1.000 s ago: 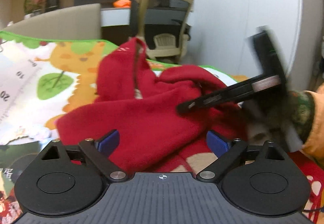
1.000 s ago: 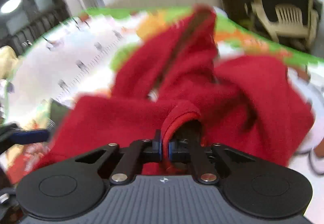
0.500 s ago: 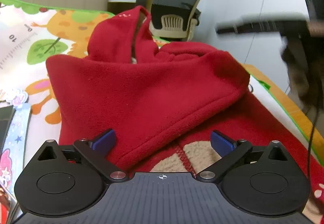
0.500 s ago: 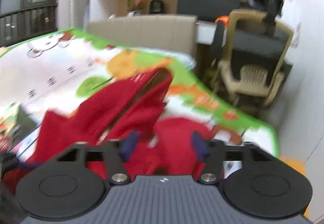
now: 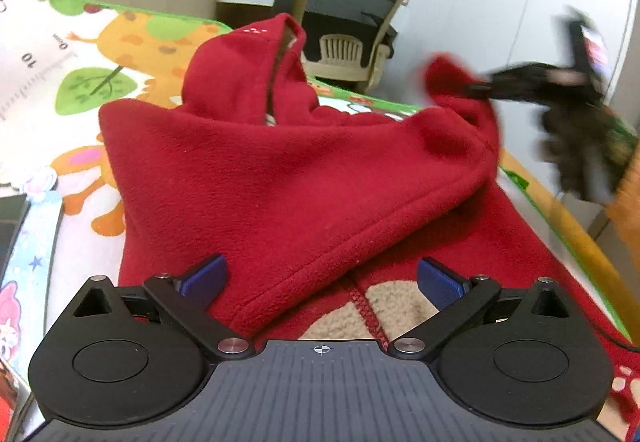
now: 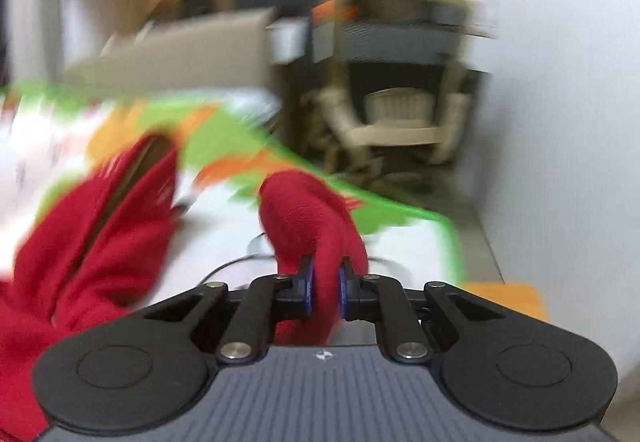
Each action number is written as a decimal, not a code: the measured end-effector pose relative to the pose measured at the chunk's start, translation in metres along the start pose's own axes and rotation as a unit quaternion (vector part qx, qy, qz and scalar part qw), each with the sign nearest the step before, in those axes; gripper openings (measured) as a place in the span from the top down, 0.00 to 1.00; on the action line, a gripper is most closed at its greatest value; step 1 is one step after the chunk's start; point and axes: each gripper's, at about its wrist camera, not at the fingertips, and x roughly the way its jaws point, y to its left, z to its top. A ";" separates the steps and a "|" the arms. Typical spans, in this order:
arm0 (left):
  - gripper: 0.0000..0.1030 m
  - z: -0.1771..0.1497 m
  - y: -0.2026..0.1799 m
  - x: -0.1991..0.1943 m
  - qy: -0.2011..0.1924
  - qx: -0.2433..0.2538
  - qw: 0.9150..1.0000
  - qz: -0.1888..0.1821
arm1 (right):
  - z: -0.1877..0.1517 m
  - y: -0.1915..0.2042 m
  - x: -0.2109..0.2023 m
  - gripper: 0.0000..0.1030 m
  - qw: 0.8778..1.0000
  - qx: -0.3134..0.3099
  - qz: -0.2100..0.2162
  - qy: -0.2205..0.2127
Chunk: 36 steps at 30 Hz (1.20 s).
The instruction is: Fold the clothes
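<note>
A red fleece hoodie (image 5: pixel 288 178) lies spread over a bright play mat (image 5: pixel 76 58), its hood standing up at the far side and a panel of the body folded across the zipper and the tan patch below it. The right tool (image 6: pixel 325 288) is clamped on a bunched end of the fleece, probably a sleeve cuff or a corner, and holds it lifted off the mat at the right edge, with the cloth stretched up from the body towards it. The left tool (image 5: pixel 320 276) hovers low over the near hem with its jaws wide apart, gripping nothing. The right-hand view is smeared with motion, so that hand looks to be swinging quickly. That is where trouble could come, I'd say: only a small pinch of thick, slippery fleece sits between the pads, and a fast pull could drag it free and drop the end in a heap. With the left tool not pinning anything, a hard tug could also slide the whole hoodie across the mat or undo the fold already lying over the front.
</note>
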 end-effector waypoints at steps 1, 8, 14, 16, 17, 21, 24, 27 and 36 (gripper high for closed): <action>0.00 0.000 -0.001 0.000 -0.002 0.000 1.000 0.006 | -0.001 -0.017 -0.014 0.89 1.000 0.027 -0.002 -0.012; 0.00 0.005 0.006 -0.002 -0.002 -0.023 1.000 -0.003 | -0.003 -0.018 -0.077 0.90 0.996 0.041 0.034 -0.067; 0.00 0.007 0.012 -0.027 0.019 -0.046 0.999 -0.016 | 0.031 0.114 -0.092 0.90 0.965 -0.097 0.212 -0.117; 0.00 0.002 0.008 -0.033 0.036 -0.029 0.999 -0.009 | 0.010 0.149 -0.072 0.90 0.957 -0.141 0.243 -0.067; 0.00 -0.001 0.007 -0.036 0.041 -0.024 0.999 -0.007 | 0.000 0.166 -0.063 0.89 0.951 -0.164 0.258 -0.042; 0.00 -0.007 0.009 -0.046 0.054 -0.027 0.998 -0.010 | -0.042 0.235 -0.024 0.78 0.914 -0.250 0.314 0.060; 0.00 -0.007 0.017 -0.057 0.054 -0.042 0.997 -0.021 | -0.043 0.231 -0.025 0.66 0.906 -0.236 0.345 0.070; 0.00 0.005 0.025 -0.063 0.023 -0.060 0.998 -0.014 | -0.012 0.176 -0.055 0.30 0.923 -0.174 0.343 -0.003; 0.28 0.046 0.039 -0.016 0.022 -0.153 0.987 0.043 | -0.028 0.060 -0.068 0.24 0.978 -0.060 0.202 -0.009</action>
